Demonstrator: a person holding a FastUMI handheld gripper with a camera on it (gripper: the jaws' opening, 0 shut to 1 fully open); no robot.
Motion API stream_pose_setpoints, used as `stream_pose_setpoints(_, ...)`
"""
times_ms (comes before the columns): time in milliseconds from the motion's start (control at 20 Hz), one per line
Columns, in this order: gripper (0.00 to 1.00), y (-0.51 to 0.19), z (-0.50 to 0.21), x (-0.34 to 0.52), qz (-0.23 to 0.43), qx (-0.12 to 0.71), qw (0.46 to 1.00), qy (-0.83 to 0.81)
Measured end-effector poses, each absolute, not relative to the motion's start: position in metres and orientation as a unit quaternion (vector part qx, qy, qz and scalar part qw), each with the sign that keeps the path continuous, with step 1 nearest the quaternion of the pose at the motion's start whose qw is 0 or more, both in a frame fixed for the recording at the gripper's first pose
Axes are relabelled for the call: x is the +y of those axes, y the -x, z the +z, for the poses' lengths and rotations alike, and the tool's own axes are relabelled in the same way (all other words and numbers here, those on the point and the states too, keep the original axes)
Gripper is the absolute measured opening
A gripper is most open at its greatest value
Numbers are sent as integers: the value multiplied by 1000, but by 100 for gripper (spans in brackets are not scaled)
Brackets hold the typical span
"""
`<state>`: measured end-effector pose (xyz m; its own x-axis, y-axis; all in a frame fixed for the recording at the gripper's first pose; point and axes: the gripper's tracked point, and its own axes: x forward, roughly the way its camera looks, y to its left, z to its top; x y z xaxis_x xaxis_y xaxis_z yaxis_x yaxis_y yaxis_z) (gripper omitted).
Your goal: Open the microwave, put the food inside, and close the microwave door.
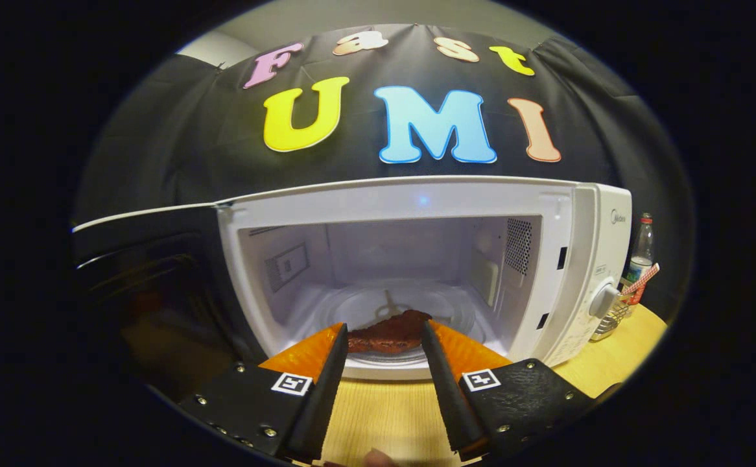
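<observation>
- Microwave (417, 201) stands on a wooden table (384, 408); its door (151, 272) is swung fully open to the left, dark glass facing the camera; cavity lit and in plain sight.
- Food (388, 332), a dark reddish-brown flat piece, lies at the front of the glass turntable (410, 305) inside the cavity, just ahead of the fingertips and between their lines.
- Gripper (384, 337): fingers apart, tips flanking the food; whether either tip touches it cannot be told; no sign of both pressing on it, so judged to be lying free.
- Step in hand, as a judgement: the placing step at or just past its end; opening looks done, food looks delivered, door not yet closed.
- Next move calls for: drawing straight back out of the cavity without dragging the food; then going round to the outer face of the door at the left and pushing it through its arc until it latches.
- Risk: door is wide and hinged at the left; the push must land near its free edge.
- Beside the microwave at right: control knob (603, 300), a bottle (641, 250), a small wire basket (611, 319); all well clear of the door's path.
</observation>
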<state>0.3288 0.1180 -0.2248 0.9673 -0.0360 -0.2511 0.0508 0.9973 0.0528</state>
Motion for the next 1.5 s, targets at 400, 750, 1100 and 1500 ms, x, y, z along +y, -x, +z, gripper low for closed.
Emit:
stream_pose_setpoints(400,86,-189,-131,201,152,40,988,0)
stream_pose_setpoints(750,93,-75,-75,278,296,-18,955,-3)
stream_pose_setpoints(1100,94,-40,-87,346,372,-3,928,-19)
stream_pose_setpoints(1500,77,-69,-156,391,370,64,927,9)
